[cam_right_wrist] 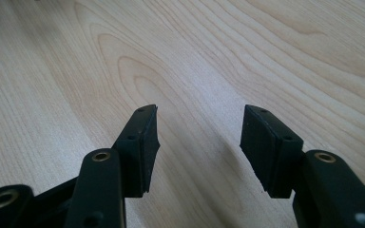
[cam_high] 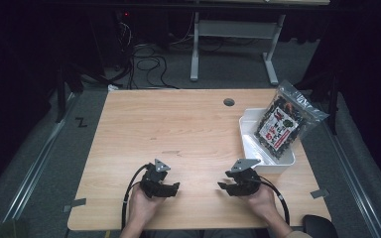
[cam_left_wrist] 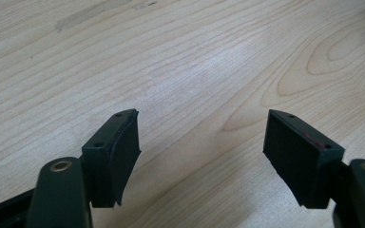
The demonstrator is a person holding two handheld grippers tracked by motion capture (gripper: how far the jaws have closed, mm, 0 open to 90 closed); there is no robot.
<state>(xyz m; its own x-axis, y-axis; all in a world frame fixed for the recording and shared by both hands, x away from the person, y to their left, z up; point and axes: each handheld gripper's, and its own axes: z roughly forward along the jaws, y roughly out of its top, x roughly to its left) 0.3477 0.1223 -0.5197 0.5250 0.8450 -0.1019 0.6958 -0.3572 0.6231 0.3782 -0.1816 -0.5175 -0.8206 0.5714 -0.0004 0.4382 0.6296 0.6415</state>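
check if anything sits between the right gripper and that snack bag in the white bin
Nothing visible does. The right gripper rests open at the near edge of the table, and bare wood runs from it to the white bin. The snack bag leans in the bin, its top jutting above the rim.

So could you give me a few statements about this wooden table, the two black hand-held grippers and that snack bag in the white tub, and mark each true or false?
1. The clear printed snack bag leans in the white plastic tub. True.
2. The left black two-jaw gripper grips the bag. False: its jaws stand open over bare wood, holding nothing.
3. The right black two-jaw gripper is open and empty. True.
4. The tub sits at the table's left edge. False: it sits by the right edge of the light wooden table.
5. The table has a round hole near its far edge. True.
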